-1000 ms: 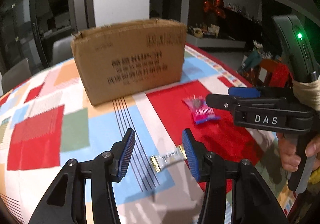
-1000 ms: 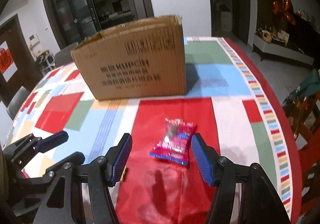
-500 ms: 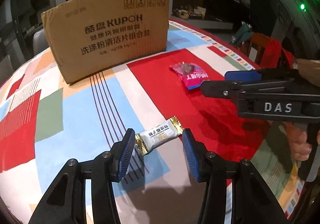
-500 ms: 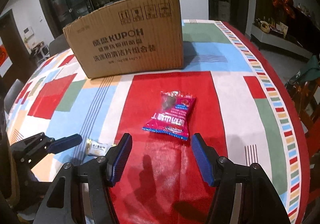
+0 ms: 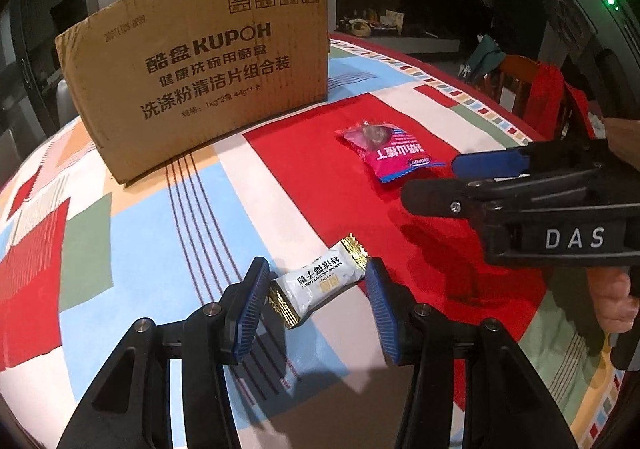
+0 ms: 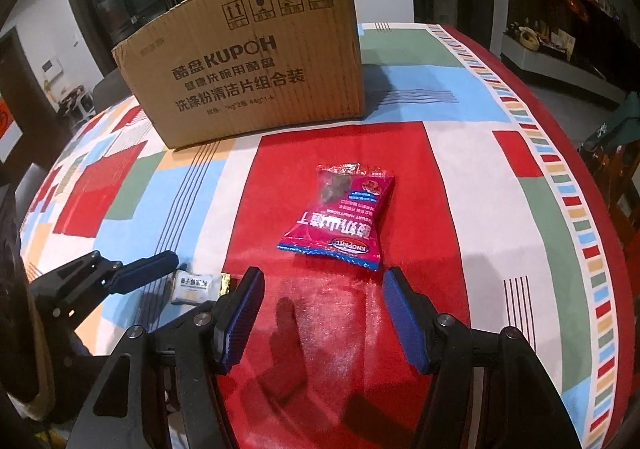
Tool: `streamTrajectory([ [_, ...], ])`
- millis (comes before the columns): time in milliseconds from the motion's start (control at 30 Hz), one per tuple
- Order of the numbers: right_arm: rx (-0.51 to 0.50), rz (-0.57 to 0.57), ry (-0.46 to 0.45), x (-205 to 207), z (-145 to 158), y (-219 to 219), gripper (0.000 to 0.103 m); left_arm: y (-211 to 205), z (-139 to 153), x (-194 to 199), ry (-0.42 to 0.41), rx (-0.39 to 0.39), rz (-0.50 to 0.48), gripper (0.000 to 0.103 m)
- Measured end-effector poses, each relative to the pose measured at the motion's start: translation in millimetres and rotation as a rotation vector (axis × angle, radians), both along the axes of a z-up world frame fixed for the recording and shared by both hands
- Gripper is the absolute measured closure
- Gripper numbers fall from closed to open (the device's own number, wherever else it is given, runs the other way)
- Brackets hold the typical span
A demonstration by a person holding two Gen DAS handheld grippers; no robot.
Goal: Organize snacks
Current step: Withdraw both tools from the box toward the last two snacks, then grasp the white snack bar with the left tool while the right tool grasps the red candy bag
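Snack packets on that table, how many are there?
2. A white candy bar lies between the left hand-held gripper pads; a pink packet lies on the red patch ahead of the right hand-held gripper. The cardboard box may hide more.

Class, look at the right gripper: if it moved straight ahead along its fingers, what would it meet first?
Probably the pink snack packet, lying just ahead of the open right gripper on the tablecloth. The cardboard box stands farther back.

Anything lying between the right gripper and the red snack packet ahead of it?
Nothing: in the right wrist view, only bare red tablecloth separates the open right gripper from the red snack packet. The small white gold-ended candy sits off to its left.
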State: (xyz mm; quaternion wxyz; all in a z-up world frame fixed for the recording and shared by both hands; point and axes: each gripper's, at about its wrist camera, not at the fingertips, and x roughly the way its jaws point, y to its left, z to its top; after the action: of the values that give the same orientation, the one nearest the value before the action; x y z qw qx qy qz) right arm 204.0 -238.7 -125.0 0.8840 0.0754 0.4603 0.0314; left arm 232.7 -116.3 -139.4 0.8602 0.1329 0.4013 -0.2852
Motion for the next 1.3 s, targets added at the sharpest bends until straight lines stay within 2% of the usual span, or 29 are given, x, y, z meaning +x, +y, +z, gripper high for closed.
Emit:
streamTrajectory([
  [67,0.005,-0.006,0.001,1,0,-1,0.040,0,-1,2,0.023,-0.012,-0.005,0.073],
  [233,0.009,-0.009,-0.005,0,0,-1,0.040,1,-1,2,0.031,-0.035,0.000,0.080],
  [600,0.023,-0.030,-0.026,2,5,-7,0.040,1,8,8,0.051,-0.077,0.079,0.083],
  [833,0.037,-0.067,-0.052,22,10,-14,0.040,3,17,21,0.037,-0.112,0.133,0.083],
  [1067,0.050,-0.099,-0.002,52,-4,-19,0.040,7,31,34,0.013,-0.138,0.177,0.083],
  [1233,0.055,-0.108,0.021,58,-13,-21,0.041,6,34,43,0.012,-0.150,0.199,0.083],
  [1267,0.050,-0.107,0.017,58,-13,-20,0.044,6,34,44,0.013,-0.152,0.203,0.083],
  [1300,0.044,-0.108,0.017,58,-13,-20,0.051,6,35,46,0.015,-0.157,0.207,0.083],
])
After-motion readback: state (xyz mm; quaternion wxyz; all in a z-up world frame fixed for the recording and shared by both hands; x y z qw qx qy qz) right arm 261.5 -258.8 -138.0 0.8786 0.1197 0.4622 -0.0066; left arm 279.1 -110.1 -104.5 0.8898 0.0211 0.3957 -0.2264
